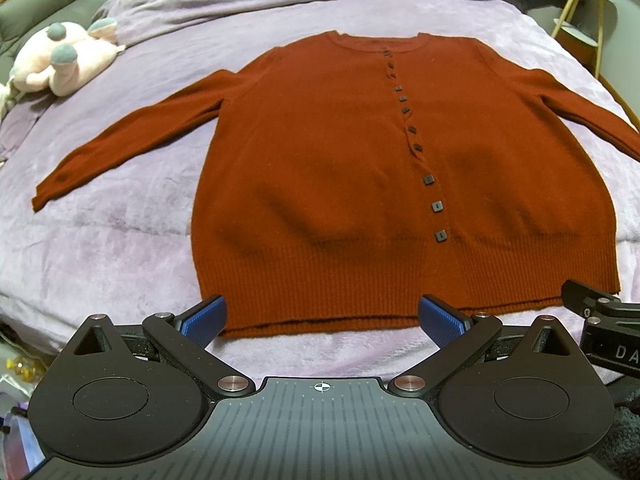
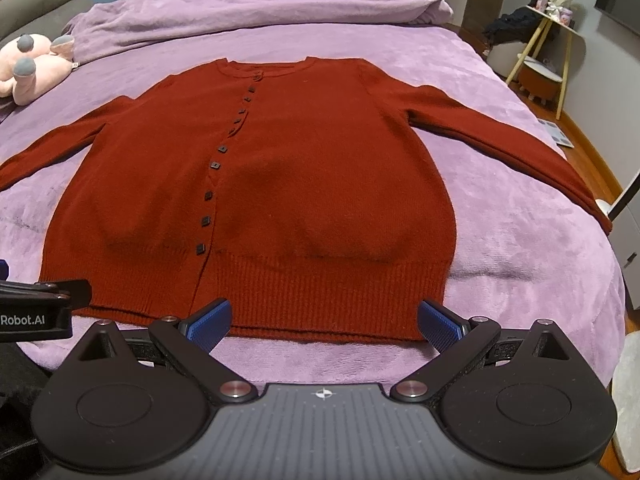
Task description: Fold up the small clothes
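Note:
A rust-red buttoned cardigan (image 1: 320,168) (image 2: 280,184) lies flat on the bed, front up, collar at the far end, both sleeves spread out to the sides. Its ribbed hem is nearest to me. My left gripper (image 1: 322,318) hovers just short of the hem's left half, open, with nothing between its blue pads (image 1: 204,320). My right gripper (image 2: 325,322) stands open the same way before the hem's right half, blue pads (image 2: 440,322) apart. Each gripper's black body shows at the edge of the other's view.
A purple blanket (image 1: 120,240) (image 2: 520,220) covers the bed, with a bunched duvet (image 2: 260,4) at the far end. A pink plush toy (image 1: 60,60) lies at the far left. A yellow-legged side table (image 2: 548,40) stands on the floor to the right.

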`<state>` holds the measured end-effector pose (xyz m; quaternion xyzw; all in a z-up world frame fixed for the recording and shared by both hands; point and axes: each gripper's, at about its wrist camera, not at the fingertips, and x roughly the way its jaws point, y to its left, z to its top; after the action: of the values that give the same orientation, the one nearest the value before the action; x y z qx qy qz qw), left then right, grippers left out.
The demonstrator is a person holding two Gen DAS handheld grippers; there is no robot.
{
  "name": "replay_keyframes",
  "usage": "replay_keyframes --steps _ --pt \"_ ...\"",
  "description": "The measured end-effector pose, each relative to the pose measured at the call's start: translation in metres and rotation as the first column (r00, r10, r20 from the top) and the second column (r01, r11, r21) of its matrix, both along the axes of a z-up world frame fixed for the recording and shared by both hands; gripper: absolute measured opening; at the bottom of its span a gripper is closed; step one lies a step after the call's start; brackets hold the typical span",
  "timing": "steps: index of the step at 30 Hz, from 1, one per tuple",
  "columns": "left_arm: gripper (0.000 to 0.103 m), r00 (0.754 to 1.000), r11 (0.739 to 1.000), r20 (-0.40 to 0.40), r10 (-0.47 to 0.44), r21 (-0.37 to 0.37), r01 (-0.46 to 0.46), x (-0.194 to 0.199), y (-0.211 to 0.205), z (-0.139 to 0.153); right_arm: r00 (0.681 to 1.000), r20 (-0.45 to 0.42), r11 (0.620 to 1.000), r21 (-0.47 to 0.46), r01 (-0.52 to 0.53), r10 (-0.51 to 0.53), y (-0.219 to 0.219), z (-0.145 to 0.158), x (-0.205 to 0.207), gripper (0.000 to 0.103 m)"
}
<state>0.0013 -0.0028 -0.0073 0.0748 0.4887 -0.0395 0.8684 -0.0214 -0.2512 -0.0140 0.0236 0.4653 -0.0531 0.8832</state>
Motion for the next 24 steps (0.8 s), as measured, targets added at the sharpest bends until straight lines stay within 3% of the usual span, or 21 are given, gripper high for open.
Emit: replay_keyframes --steps 12,24 --pt "0.103 1.0 1.0 -0.021 0.0 0.008 0.0 0.005 -0.003 -0.002 1.0 -0.008 0.999 0.041 0.001 -0.001 -0.006 -0.002 0.004 0.099" --pt "0.103 0.998 1.0 -0.066 0.0 0.013 0.001 0.013 -0.006 -0.012 1.0 -0.022 0.983 0.184 0.01 -0.006 -0.025 -0.013 0.011 0.099"
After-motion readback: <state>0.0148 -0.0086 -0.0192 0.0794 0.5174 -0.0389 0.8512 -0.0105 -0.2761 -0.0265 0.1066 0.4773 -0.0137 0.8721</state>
